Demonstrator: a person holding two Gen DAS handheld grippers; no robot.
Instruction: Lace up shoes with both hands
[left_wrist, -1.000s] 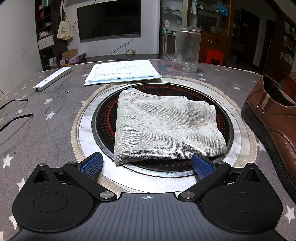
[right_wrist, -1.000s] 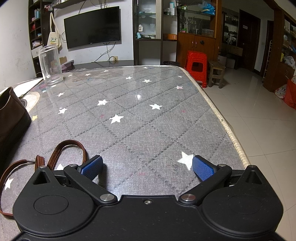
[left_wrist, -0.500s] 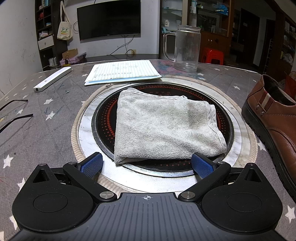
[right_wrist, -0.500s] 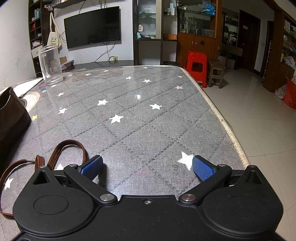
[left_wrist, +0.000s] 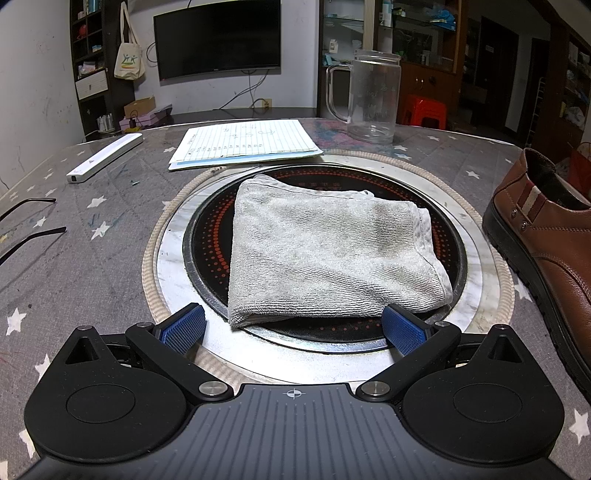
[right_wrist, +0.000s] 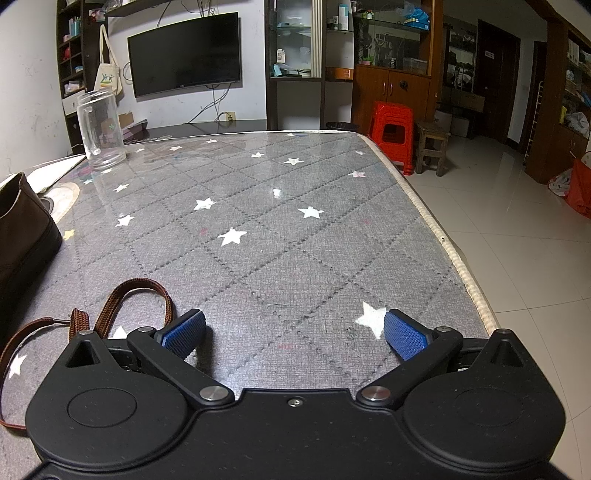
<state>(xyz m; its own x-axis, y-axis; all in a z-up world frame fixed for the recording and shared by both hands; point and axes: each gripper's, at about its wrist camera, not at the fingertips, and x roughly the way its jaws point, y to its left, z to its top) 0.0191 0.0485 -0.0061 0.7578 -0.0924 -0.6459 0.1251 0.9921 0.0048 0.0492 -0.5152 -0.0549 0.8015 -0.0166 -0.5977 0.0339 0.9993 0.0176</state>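
Nothing of the lacing looks done yet, as far as we can judge: both of our tools are empty and the lace lies loose on the table.

Starting at the left, our left gripper (left_wrist: 293, 326) hovers low over the grey star-printed tablecloth (left_wrist: 85, 251) with its blue-padded fingers (left_wrist: 183, 326) spread wide, holding nothing. Just ahead of it a folded grey terry towel (left_wrist: 325, 258) rests on the round black hotplate (left_wrist: 207, 240) set into the table, with a sheet of lined white paper (left_wrist: 245, 142) and a clear glass mug (left_wrist: 373, 99) beyond. At the right edge of this view stands the brown leather shoe (left_wrist: 546, 240), heel away from us; we cannot see its eyelets here.

Moving right, in the right wrist view the shoe (right_wrist: 22, 229) shows only as a dark side at the far left. The flat brown woven shoelace (right_wrist: 136, 291) lies looped on the cloth just beside our right gripper (right_wrist: 295, 332), whose left pad (right_wrist: 184, 332) sits close to it without touching, as far as we can tell. That gripper too is spread wide and empty.

What is left, we judge, is everything: picking up the lace, bringing it to the shoe and threading it.
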